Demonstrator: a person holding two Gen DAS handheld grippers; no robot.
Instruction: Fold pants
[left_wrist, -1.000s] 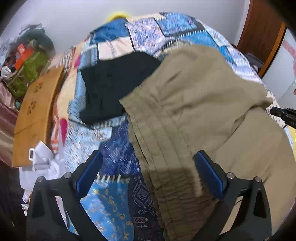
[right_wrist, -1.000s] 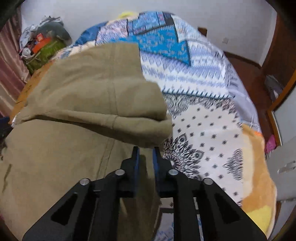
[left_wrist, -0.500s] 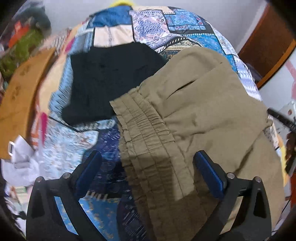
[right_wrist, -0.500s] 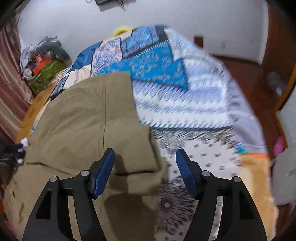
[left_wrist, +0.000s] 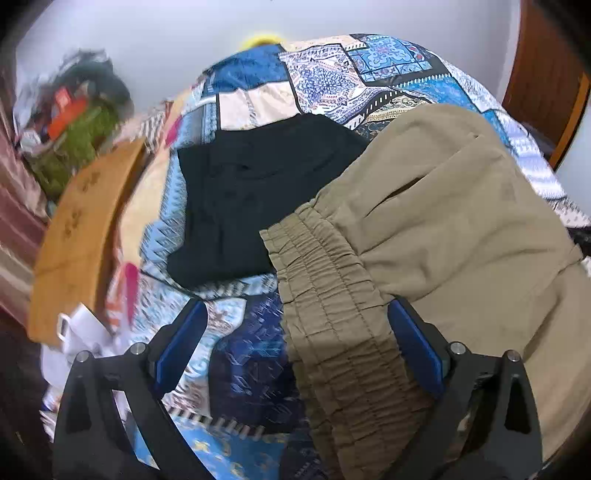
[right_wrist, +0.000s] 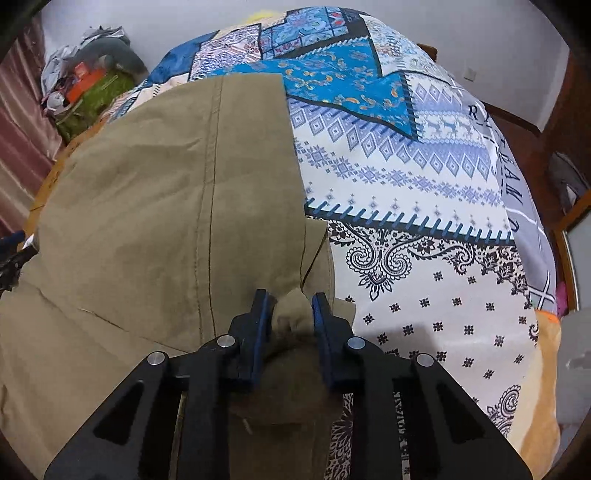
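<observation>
the left gripper (left_wrist: 295, 347) hangs low over the bed with its blue-padded fingers (left_wrist: 181, 343) spread wide and nothing between them; the elastic waistband (left_wrist: 332, 317) of the khaki pants (left_wrist: 461, 229) lies under the gap, and the right-hand finger sits over the gathered cloth without pinching it. the right gripper (right_wrist: 290, 317) points forward along the far side of the same pants (right_wrist: 147, 206), its jaws drawn close on a small bunched lump of khaki fabric (right_wrist: 291, 310) at the folded edge, so it is grasping the pants there.

the pants lie on the patchwork bedspread (left_wrist: 332, 74), with one layer doubled over another (a long stitched seam runs down the upper layer in the right wrist view). a black garment (left_wrist: 251, 199) lies flat just beside the waistband, touching or slightly under its corner.

much is hard to read. the left side of the left wrist view is smeared with motion blur: a wooden board (left_wrist: 81, 229), some white things (left_wrist: 85, 332) below it and a heap of clutter (left_wrist: 74, 125) by the wall cannot be made out in detail. the lower part of the pants is hidden behind both gripper bodies. in the right wrist view, a dark tip at the left edge (right_wrist: 14, 251) is cut off, likely the other gripper. lettering on the bedspread's (right_wrist: 424, 206) grey border is only partly legible.
</observation>
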